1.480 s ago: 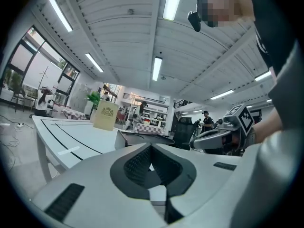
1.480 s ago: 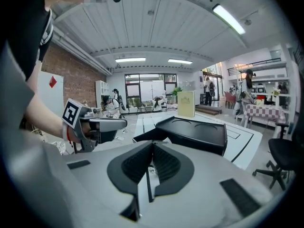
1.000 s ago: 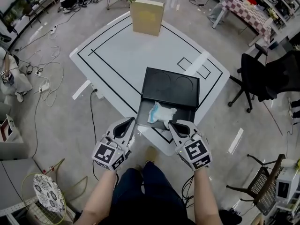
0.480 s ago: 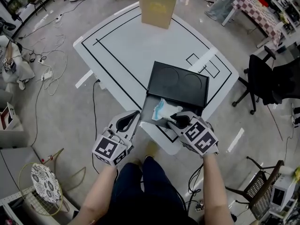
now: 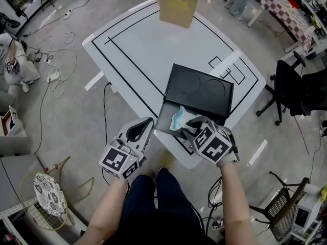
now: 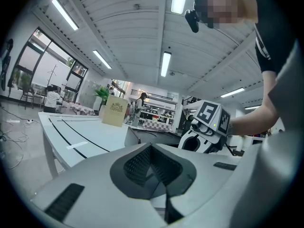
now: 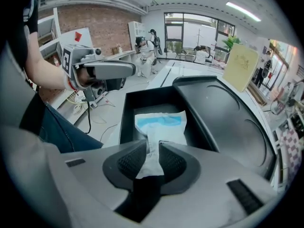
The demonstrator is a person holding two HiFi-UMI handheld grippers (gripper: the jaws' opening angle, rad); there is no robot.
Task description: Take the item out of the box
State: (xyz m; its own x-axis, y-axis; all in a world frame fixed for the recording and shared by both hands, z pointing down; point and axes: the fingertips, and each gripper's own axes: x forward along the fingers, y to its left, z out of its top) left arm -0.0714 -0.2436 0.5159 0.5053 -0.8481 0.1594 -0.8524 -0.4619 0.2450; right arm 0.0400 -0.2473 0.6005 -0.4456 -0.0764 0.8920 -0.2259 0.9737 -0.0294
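Observation:
A black box [image 5: 200, 91] lies on the white table [image 5: 148, 45], its drawer-like front part pulled open toward me. Inside lies a white and blue packet [image 5: 179, 118], also seen in the right gripper view as the packet [image 7: 161, 126]. My right gripper [image 7: 152, 156] is shut on the packet's near edge, at the open part of the black box [image 7: 223, 113]. My left gripper [image 5: 141, 130] hangs off the table's near edge, left of the box, jaws closed with nothing between them [image 6: 153, 164].
A tan carton [image 5: 177, 4] stands upright at the table's far edge. Black lines and tape mark the tabletop. Office chairs [image 5: 291, 86] stand to the right, cables and a patterned fan guard [image 5: 50, 198] lie on the floor at left.
My right gripper moved forward from the table's near edge into the open box and closed on the packet. The left gripper stayed roughly in place.

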